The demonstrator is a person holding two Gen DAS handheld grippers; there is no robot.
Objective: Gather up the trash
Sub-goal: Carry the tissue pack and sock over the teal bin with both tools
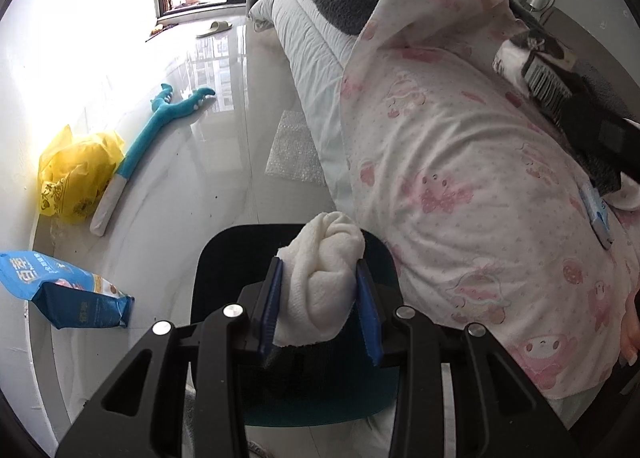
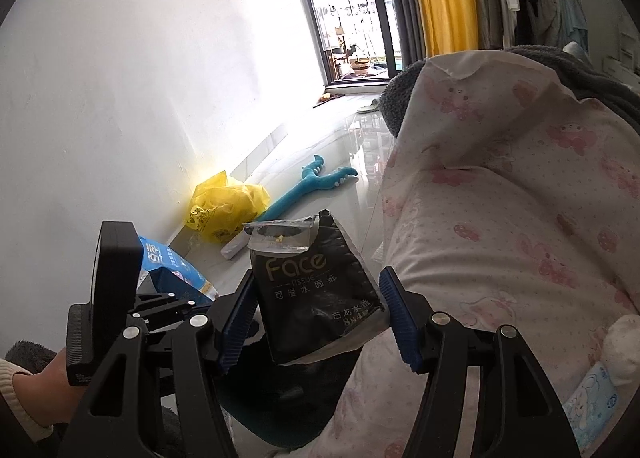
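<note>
left gripper: the left gripper (image 1: 320, 298) is clamped by its blue-padded jaws on a crumpled white paper towel wad (image 1: 320, 278), which sticks out above and below the pads.
below the left gripper: a round-cornered black waste bin with a dark liner (image 1: 224, 258) is seen on the floor directly under the held wad; whether the wad is inside the rim cannot be told.
right gripper: the right gripper (image 2: 316, 322) is closed on a black plastic tissue packet with gold "face" lettering (image 2: 312, 294), pinched at both sides; the packet's torn silver flap is folded over at the top.
right gripper from the left view: it is seen at the right edge, over the bed, with the same packet (image 1: 532, 53) in its jaws.
bed: a quilt with a pink cartoon print on white (image 1: 460, 161) is spread over the bed, just beside the bin; a small light-blue tissue pack (image 1: 596, 213) lies on it.
floor: a crumpled yellow plastic bag (image 1: 76, 173) is set against the wall, a teal plush toy with a white handle (image 1: 136, 153) lies touching it, and a blue printed pouch (image 1: 68, 290) lies near the bin.
person: a hand with a cream cuff (image 2: 36, 386) is seen at the lower left of the right view.
</note>
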